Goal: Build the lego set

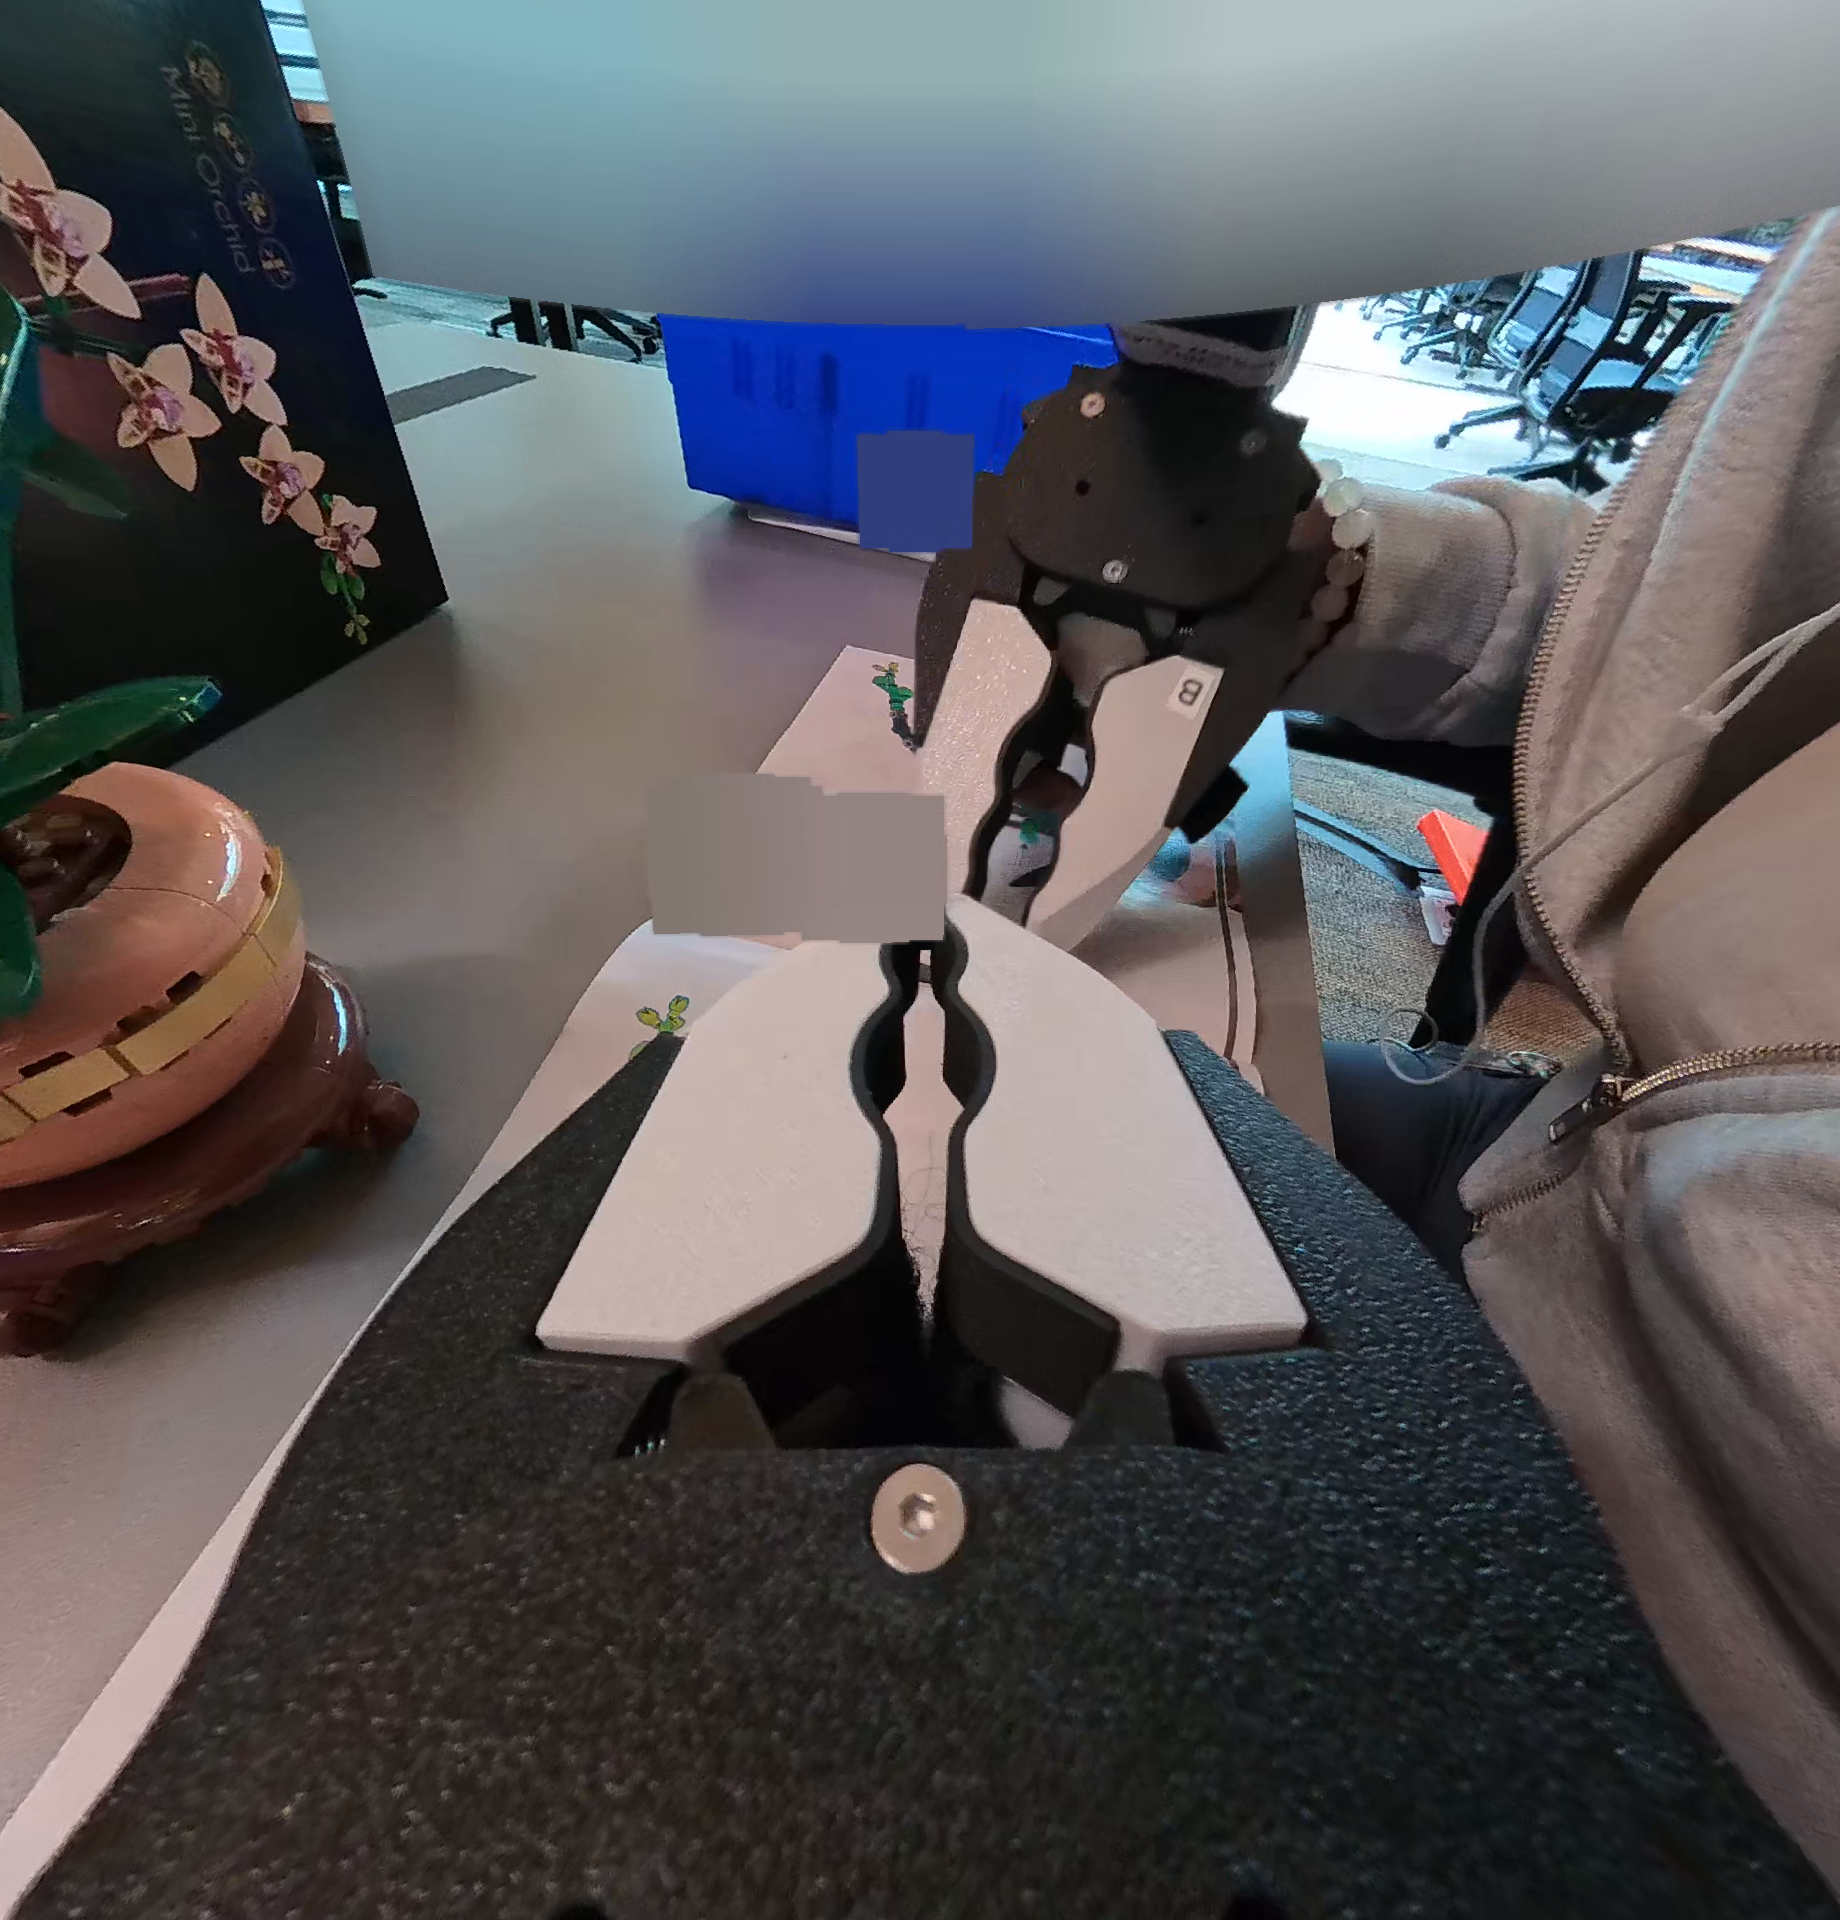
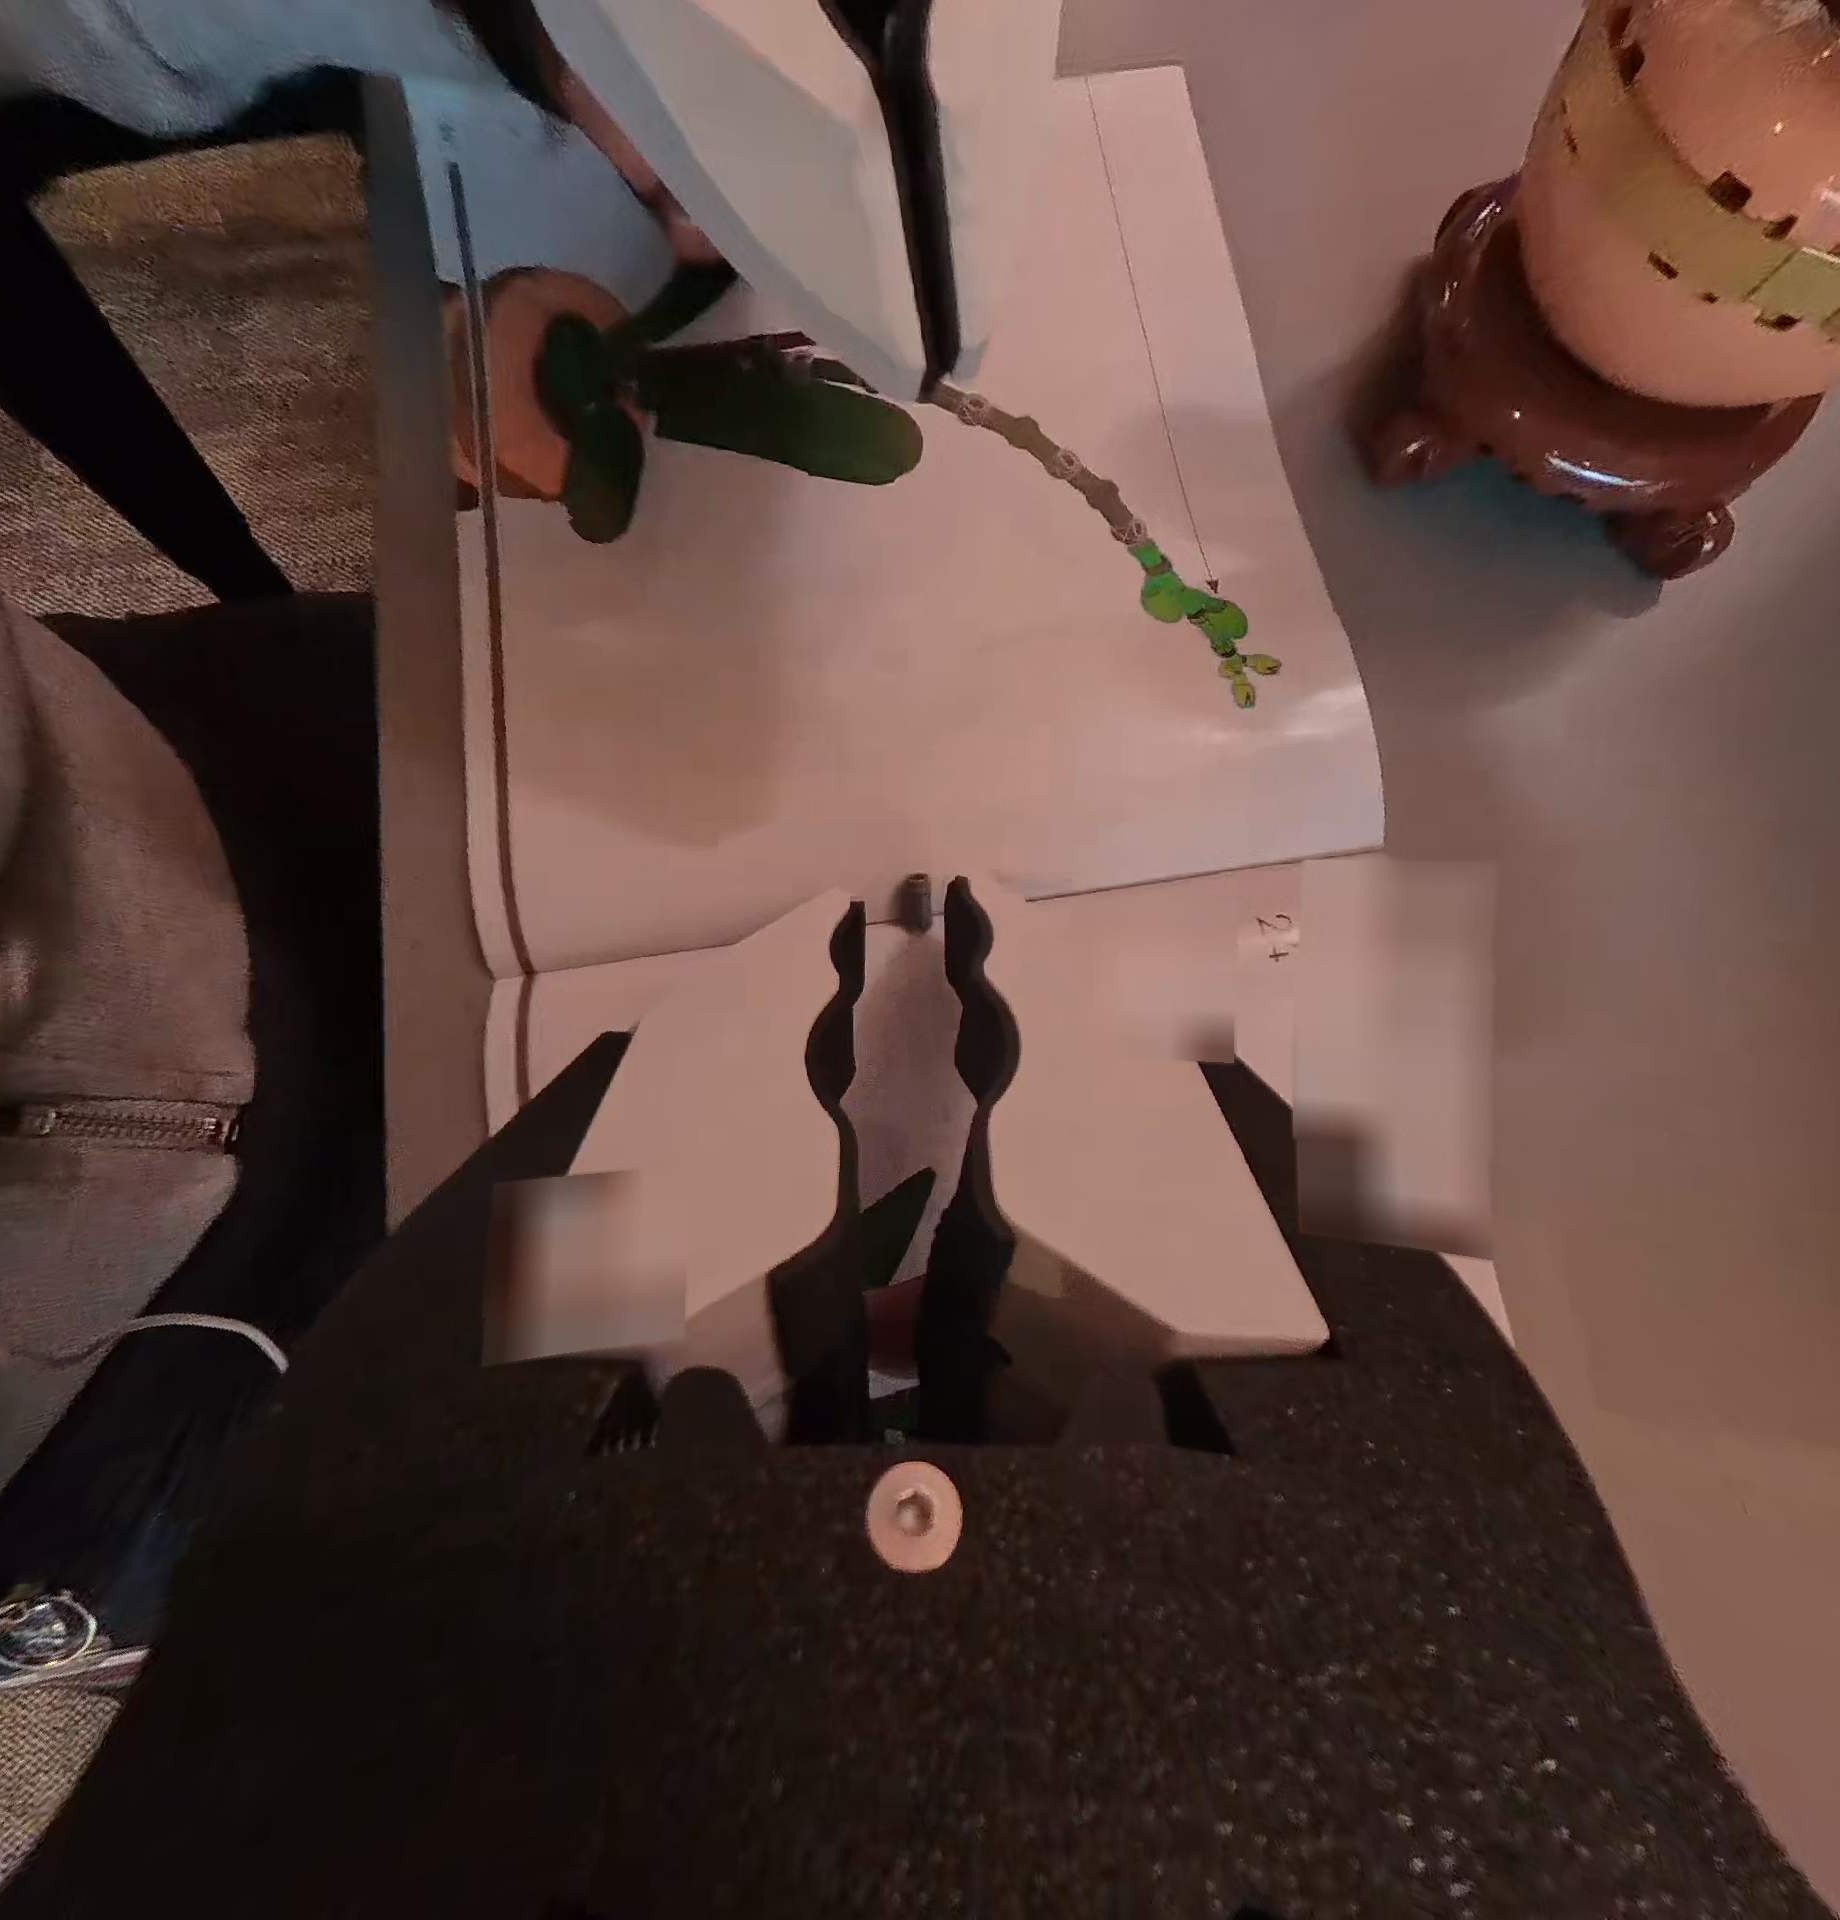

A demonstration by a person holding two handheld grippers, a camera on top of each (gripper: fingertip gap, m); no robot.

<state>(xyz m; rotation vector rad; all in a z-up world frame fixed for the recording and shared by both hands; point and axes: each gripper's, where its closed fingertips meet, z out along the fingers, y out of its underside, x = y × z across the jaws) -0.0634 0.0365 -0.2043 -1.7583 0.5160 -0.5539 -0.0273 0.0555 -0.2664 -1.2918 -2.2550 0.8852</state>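
My right gripper (image 2: 905, 906) hovers over an open instruction booklet (image 2: 895, 675) on the table. Its jaws stand slightly apart. A small grey cylindrical piece (image 2: 918, 902) stands between the fingertips, close to the right fingertip (image 2: 963, 914), with a clear space to the left one. The right gripper also shows in the left wrist view (image 1: 1030, 920), its tips down on the booklet (image 1: 854, 717). My left gripper (image 1: 921, 951) is shut just in front of it, and nothing shows plainly between its pads. In the right wrist view its tip (image 2: 937, 364) rests over a printed plant stem.
A pink and brown brick-built flower pot (image 1: 168, 987) with green leaves stands left of the booklet and also shows in the right wrist view (image 2: 1622, 260). A dark box with orchid pictures (image 1: 168, 364) and a blue crate (image 1: 843, 416) stand behind. A person in a grey hoodie (image 1: 1674, 935) sits at right.
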